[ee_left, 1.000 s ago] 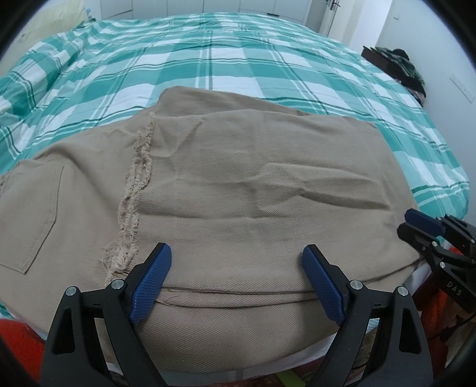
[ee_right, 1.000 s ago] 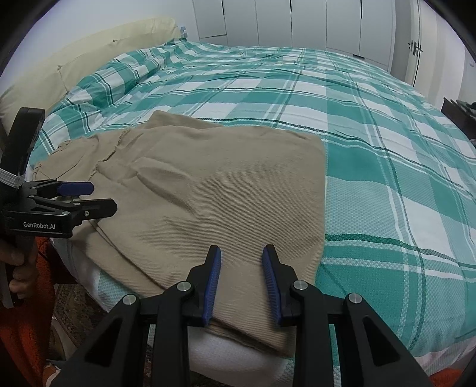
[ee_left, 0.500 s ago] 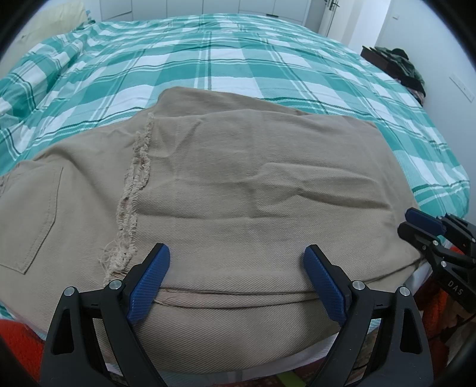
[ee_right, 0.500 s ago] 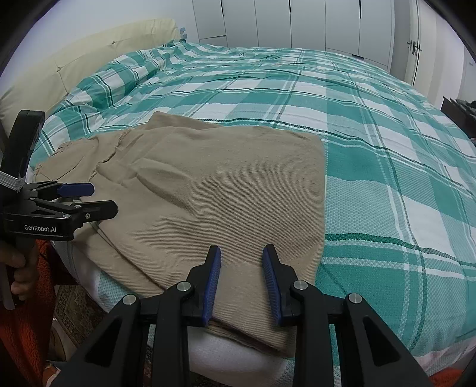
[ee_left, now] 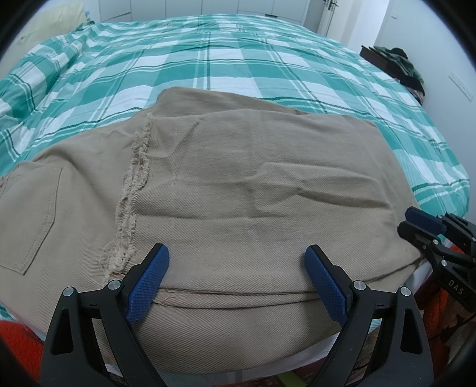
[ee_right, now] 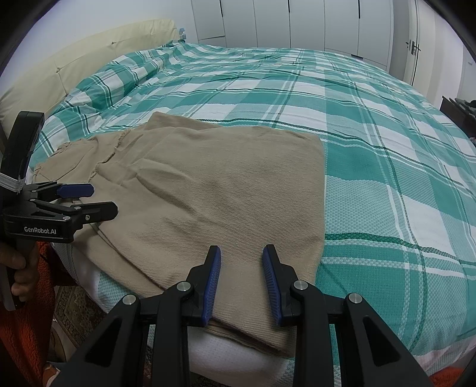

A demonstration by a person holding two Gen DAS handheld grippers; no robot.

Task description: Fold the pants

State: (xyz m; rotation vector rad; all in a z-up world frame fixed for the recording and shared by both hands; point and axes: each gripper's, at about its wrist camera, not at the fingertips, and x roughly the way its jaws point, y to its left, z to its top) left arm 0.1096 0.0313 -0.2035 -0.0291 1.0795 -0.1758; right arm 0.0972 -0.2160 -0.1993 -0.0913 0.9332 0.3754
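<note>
Nothing much has moved: both tools hover beside the pants' (ee_left: 253, 190) near edge, on the bed (ee_right: 372, 125). Left tool (ee_left: 236, 281) gapes wide; right tool (ee_right: 241, 282) is narrow and empty, likely poised for another fold.

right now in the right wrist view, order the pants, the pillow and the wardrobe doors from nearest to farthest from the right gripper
1. Pants: just ahead of the open right gripper, on the bed's near edge.
2. Pillow: far left, by the headboard.
3. Wardrobe doors: along the back wall, beyond the bed.
</note>
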